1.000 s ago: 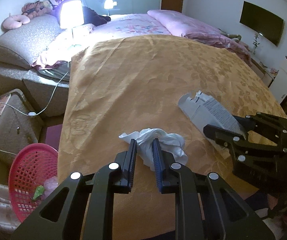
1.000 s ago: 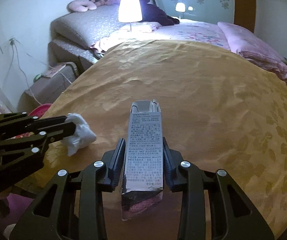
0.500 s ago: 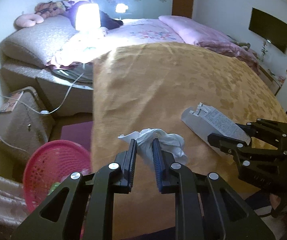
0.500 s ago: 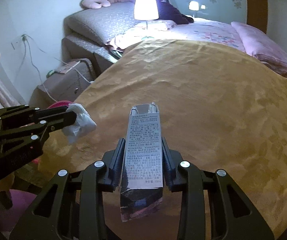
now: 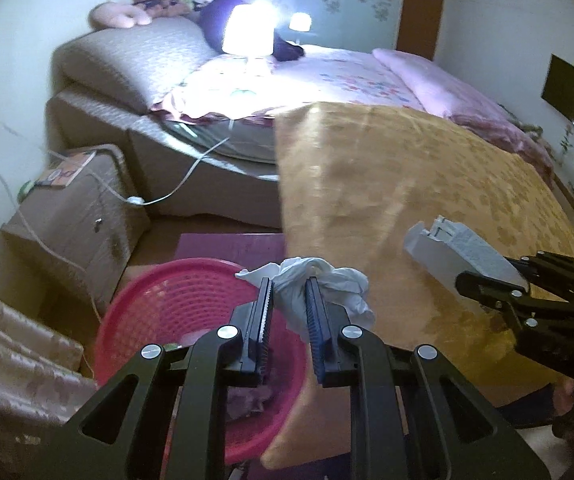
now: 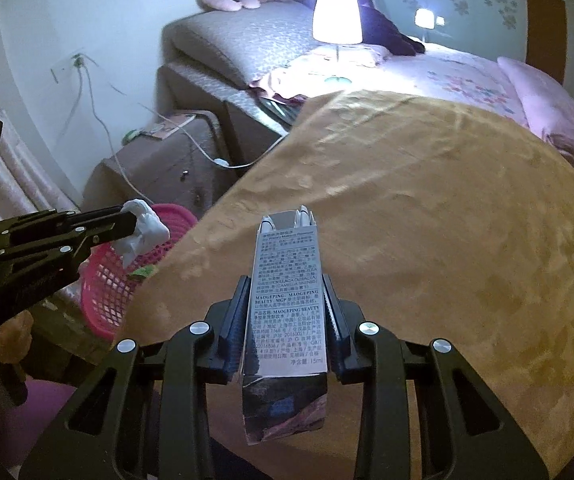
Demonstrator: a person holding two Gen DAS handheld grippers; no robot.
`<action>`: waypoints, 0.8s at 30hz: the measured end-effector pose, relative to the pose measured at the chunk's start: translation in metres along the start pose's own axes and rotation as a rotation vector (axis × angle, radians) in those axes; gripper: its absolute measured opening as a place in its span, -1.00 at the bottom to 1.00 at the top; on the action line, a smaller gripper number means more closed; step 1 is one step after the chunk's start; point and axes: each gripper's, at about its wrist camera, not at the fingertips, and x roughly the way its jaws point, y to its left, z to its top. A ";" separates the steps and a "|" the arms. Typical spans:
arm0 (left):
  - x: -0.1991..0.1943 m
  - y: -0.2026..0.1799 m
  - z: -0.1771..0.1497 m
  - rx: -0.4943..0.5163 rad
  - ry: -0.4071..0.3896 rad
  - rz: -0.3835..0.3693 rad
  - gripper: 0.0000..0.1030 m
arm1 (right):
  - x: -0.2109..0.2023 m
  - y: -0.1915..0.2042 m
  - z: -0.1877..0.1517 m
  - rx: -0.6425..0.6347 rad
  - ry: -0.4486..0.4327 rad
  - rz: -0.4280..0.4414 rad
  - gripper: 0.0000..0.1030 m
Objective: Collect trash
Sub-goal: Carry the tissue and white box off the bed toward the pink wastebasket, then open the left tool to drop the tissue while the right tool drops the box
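Note:
My left gripper is shut on a crumpled white tissue and holds it in the air over the near rim of a pink mesh basket on the floor. In the right wrist view the left gripper with the tissue hangs above the same basket. My right gripper is shut on a grey printed carton, held above the gold bedspread. The carton and right gripper show at the right of the left wrist view.
The basket holds some scraps, one green. A brown nightstand with white cables stands beyond it, beside the bed's grey headboard. A lit lamp sits on the bed. A purple mat lies on the floor.
Both grippers have moved left, off the bedspread's edge toward the floor side. The tissue now hangs over the pink basket. Both grips are unchanged.

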 end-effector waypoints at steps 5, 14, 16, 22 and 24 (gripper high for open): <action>-0.006 0.023 -0.004 -0.053 0.000 0.039 -0.69 | 0.006 0.016 0.007 -0.030 0.008 0.026 -0.37; -0.014 0.059 -0.015 -0.118 -0.007 0.135 -0.69 | 0.020 0.052 0.025 -0.086 0.024 0.071 -0.37; -0.016 0.064 -0.017 -0.126 -0.012 0.156 -0.69 | 0.022 0.059 0.029 -0.097 0.025 0.080 -0.37; -0.016 0.079 -0.019 -0.161 -0.017 0.176 -0.69 | 0.031 0.082 0.036 -0.125 0.030 0.109 -0.37; -0.015 0.080 -0.020 -0.158 -0.018 0.188 -0.69 | 0.036 0.088 0.038 -0.126 0.037 0.121 -0.37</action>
